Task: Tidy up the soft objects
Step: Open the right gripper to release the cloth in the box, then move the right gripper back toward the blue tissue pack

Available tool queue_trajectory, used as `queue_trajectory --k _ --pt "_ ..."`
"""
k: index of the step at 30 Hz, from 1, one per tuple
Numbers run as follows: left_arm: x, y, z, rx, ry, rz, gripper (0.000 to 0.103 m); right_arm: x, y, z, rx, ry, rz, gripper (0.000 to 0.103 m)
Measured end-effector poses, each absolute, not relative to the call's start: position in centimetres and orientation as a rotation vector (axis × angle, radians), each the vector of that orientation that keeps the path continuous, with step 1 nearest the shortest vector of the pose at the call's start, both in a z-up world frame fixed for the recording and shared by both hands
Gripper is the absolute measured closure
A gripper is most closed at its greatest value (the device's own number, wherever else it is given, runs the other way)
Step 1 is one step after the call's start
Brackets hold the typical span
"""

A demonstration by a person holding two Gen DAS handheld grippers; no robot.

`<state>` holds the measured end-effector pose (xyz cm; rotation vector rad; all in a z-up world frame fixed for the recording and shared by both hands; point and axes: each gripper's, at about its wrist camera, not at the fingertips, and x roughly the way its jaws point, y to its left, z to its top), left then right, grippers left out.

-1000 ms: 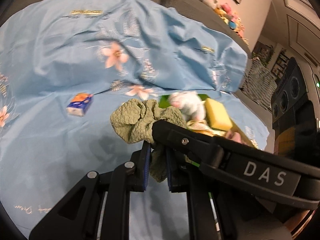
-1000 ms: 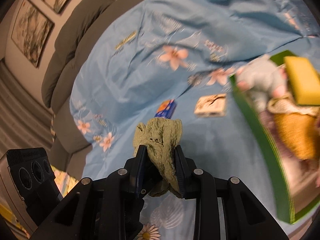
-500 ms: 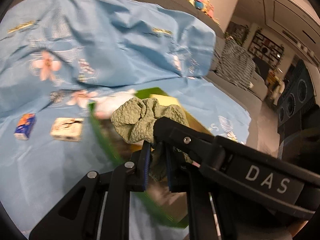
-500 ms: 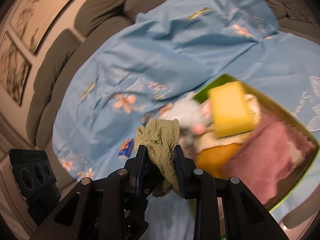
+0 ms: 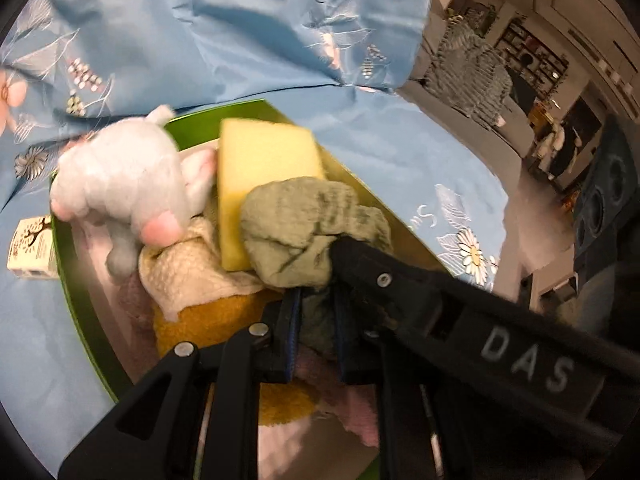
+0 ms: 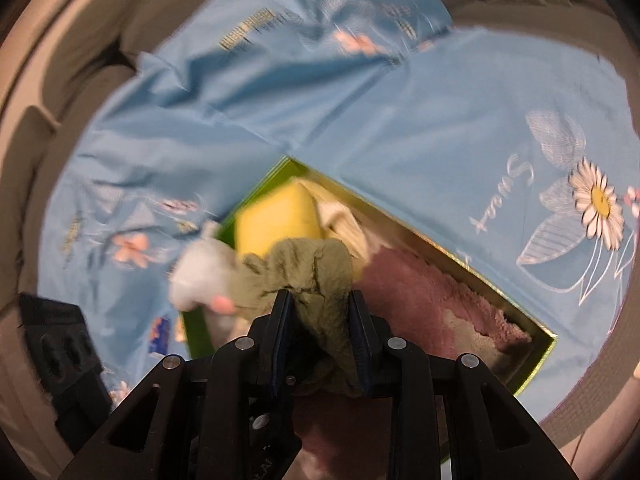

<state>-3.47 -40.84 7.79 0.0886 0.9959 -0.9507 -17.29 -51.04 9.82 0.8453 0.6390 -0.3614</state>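
Both grippers hold one crumpled green cloth (image 5: 304, 232) between them, just above a green box (image 5: 76, 312). My left gripper (image 5: 316, 300) is shut on its lower part. My right gripper (image 6: 320, 300) is shut on the same cloth (image 6: 308, 272). The box (image 6: 532, 364) holds a yellow sponge (image 5: 260, 164), a grey plush toy (image 5: 120, 184), a cream cloth (image 5: 188, 272), an orange towel (image 5: 216, 328) and a mauve towel (image 6: 424, 296). The sponge (image 6: 276, 216) and plush (image 6: 200, 272) also show in the right wrist view.
The box lies on a light blue floral sheet (image 5: 400, 148) spread over a grey sofa (image 6: 32, 148). A small white carton (image 5: 30, 248) lies left of the box. A small blue packet (image 6: 160, 336) lies further left. A room with shelves (image 5: 532, 52) is at the right.
Both grippers have carried the green cloth to the right, from over the bare sheet to over the green box, and lower toward its contents. Both stay shut on it.
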Motion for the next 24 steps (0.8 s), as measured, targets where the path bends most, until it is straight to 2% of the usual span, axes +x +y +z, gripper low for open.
queue_trajectory --k 1,3,5,7,9,11,16,19,21,24 --pt "-3.3 -40.5 7.9 0.07 1.005 -0.952 0.086 -17.0 -51.3 9.4 0.859 0.657 -0.364 0.071" --pt "-3.2 -39.6 8.4 0.022 1.008 -0.963 0.072 -17.0 -51.5 8.9 0.881 0.664 -0.366 0.071" --pt "-3.5 -38.1 9.3 -0.002 0.983 -0.954 0.049 -17.3 -51.6 8.9 0.898 0.652 -0.389 0.071" --pt "-3.8 -36.3 10.2 -0.01 0.953 -0.94 0.043 -17.9 -51.5 9.4 0.896 0.632 -0.41 0.058" --pt "-4.1 -34.2 11.0 -0.028 0.929 -0.924 0.034 -18.6 -50.8 10.4 0.868 0.588 -0.419 0.025" --pt "-4.1 -31.3 11.4 -0.065 0.896 -0.891 0.024 -18.9 -50.0 11.1 0.835 0.543 -0.432 0.023" --pt "-3.6 -24.7 11.0 -0.096 0.895 -0.769 0.023 -19.3 -47.5 13.2 0.758 0.46 -0.456 0.022" --pt "-3.3 -20.3 10.1 -0.111 0.9 -0.696 0.02 -19.0 -45.7 14.2 0.716 0.413 -0.427 0.016" --pt "-3.1 -18.0 9.3 -0.082 0.921 -0.652 0.02 -18.3 -44.3 14.4 0.684 0.411 -0.412 0.012" --pt "-2.9 -14.5 8.4 -0.067 0.935 -0.577 0.02 -16.5 -41.5 14.5 0.615 0.447 -0.362 0.011"
